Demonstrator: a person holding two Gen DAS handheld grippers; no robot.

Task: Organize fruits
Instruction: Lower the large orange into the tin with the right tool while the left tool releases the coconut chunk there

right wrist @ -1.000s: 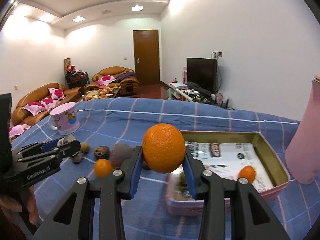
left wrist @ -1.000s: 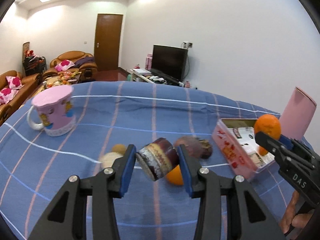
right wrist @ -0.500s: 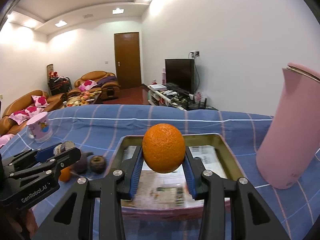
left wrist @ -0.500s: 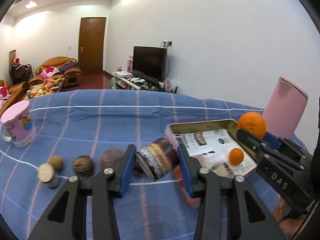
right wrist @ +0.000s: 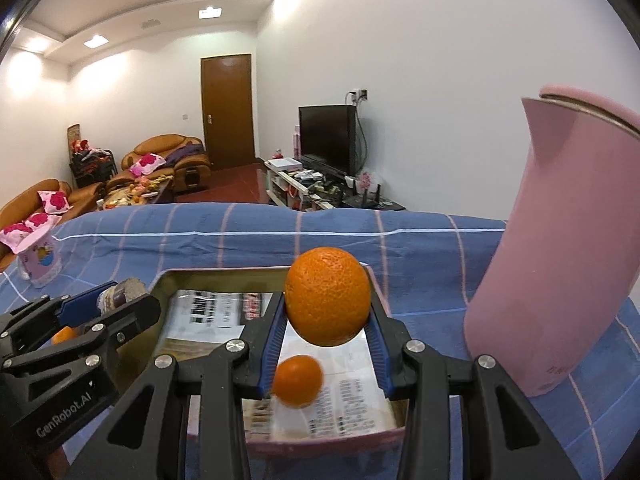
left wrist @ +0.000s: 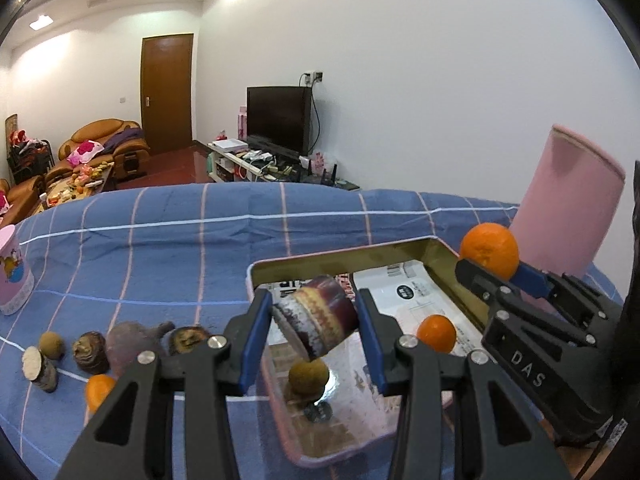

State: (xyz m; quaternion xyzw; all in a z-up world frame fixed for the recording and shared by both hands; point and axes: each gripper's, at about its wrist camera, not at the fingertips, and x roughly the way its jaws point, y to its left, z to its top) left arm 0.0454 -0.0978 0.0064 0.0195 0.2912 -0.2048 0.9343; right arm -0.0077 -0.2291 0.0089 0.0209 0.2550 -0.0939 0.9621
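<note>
My left gripper [left wrist: 316, 322] is shut on a brown-purple cut fruit piece [left wrist: 316, 320] and holds it above the near-left part of the pink tin box [left wrist: 276, 268]. My right gripper [right wrist: 327, 316] is shut on a large orange [right wrist: 327, 295] and holds it over the same box [right wrist: 224, 273]; it also shows in the left wrist view [left wrist: 489, 248]. In the box lie a small orange [left wrist: 436, 333] and a brown round fruit [left wrist: 309, 377]. The small orange shows below the held one in the right wrist view [right wrist: 298, 380].
On the blue checked cloth [left wrist: 160, 240] left of the box lie several brown fruits [left wrist: 90, 352] and a small orange [left wrist: 98, 390]. A tall pink jug [right wrist: 560, 248] stands right of the box. A pink mug [right wrist: 38, 256] stands far left.
Both grippers have moved to the right with their fruit, from beside the box to over it. The loose fruits on the cloth now lie to the left.
</note>
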